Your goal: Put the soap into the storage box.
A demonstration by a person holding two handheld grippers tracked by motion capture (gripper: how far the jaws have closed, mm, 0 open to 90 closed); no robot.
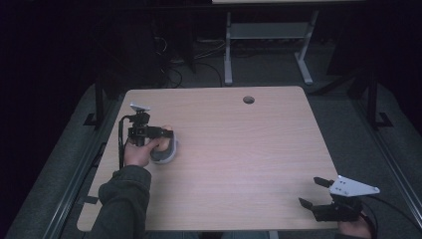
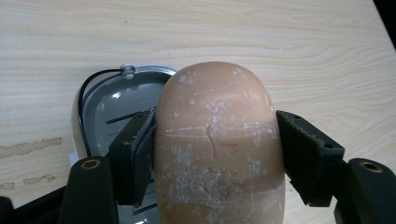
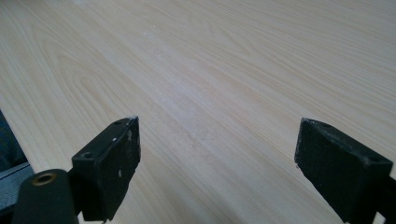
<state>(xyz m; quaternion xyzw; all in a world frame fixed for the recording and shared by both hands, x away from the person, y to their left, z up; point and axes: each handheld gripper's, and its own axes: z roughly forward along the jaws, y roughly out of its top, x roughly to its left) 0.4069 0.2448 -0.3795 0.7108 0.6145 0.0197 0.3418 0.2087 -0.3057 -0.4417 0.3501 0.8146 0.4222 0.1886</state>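
The tabletop [image 2: 303,42] is pale wood with fine darker grain lines. On it the dish [image 2: 100,105] is grey inside with a shiny silver rim. Over the dish, the soap bar [image 2: 217,140] is peach-tan, speckled and scuffed with whitish powder. The left gripper [image 2: 215,154] has black jaws with brass-coloured rivets. At the tabletop's near right corner, the right gripper [image 1: 314,193] is black with a light grey plate [image 1: 354,187]. The sleeve [image 1: 122,199] is dark olive grey.

No readable text, labels, brand marks, numbers or signs appeared anywhere: none on the wooden desk [image 1: 239,149], the tan soap bar [image 2: 217,144], the grey dish [image 2: 100,109], or either gripper's black jaws.
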